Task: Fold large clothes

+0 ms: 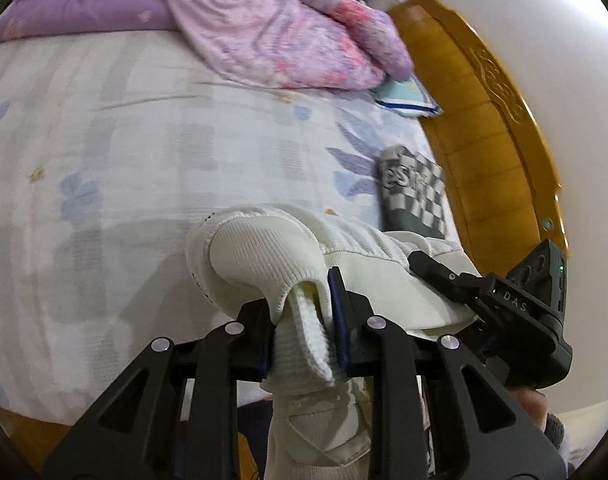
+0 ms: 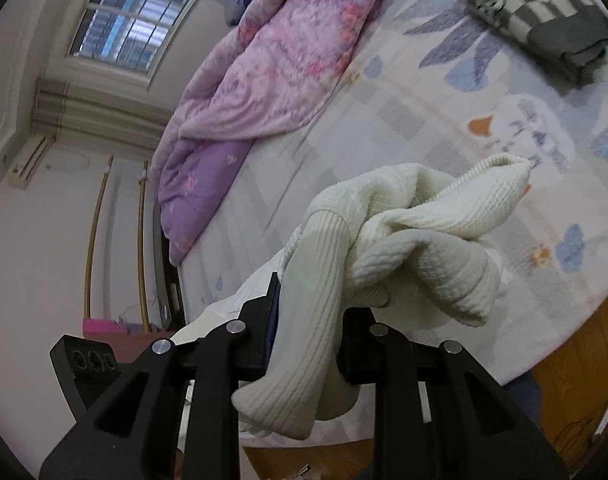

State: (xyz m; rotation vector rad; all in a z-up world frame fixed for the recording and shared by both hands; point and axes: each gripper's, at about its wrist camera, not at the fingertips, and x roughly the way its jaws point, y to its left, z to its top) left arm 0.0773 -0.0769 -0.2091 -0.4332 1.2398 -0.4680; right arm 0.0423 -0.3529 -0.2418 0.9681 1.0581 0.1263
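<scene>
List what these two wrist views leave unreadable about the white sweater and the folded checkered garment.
- White sweater: lower part hidden in the left wrist view behind the left hand-held gripper.
- White sweater, right wrist view: overall shape bunched, unreadable.
- Checkered garment: cut by the frame's top edge; lettering blurred.

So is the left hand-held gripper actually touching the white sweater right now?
Touching. The left wrist view shows the left hand-held gripper with both pads pressed on a ribbed fold of the white sweater, no gap on either side.
</scene>
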